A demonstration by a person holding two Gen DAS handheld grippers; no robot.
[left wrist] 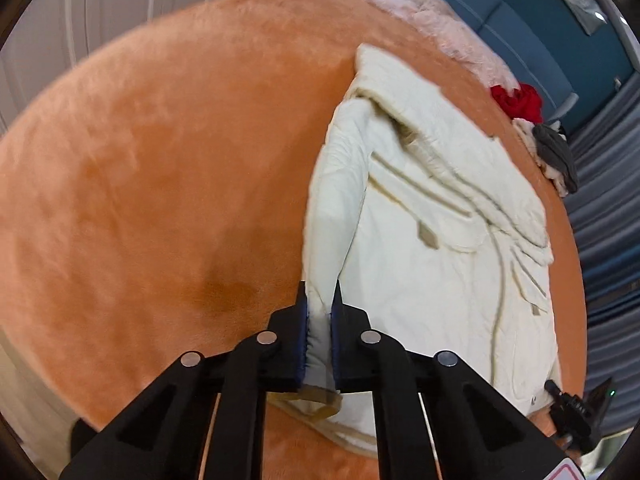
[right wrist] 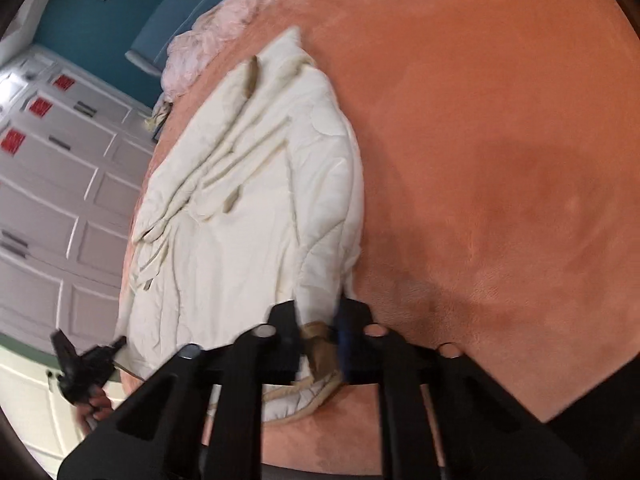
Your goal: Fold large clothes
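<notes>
A cream padded jacket (left wrist: pixel 432 216) lies spread on an orange plush bedspread (left wrist: pixel 160 160), with tan trim along its seams. My left gripper (left wrist: pixel 320 292) is shut on a fold of the jacket's near left edge, and cream fabric fills the gap between the blue pads. In the right wrist view the jacket (right wrist: pixel 248 216) lies to the left. There my right gripper (right wrist: pixel 316 312) is shut on the near right hem, pinching its tan trim. Each view shows the other gripper at the jacket's far corner: the right gripper (left wrist: pixel 572 408) and the left gripper (right wrist: pixel 92 360), which a hand holds.
A pink fluffy blanket (left wrist: pixel 420 12), a red cloth (left wrist: pixel 518 100) and grey and white garments (left wrist: pixel 556 156) lie along the bed's far edge. White wardrobe doors (right wrist: pixel 60 200) with red labels stand beside the bed. The orange bedspread (right wrist: pixel 480 120) stretches wide beside the jacket.
</notes>
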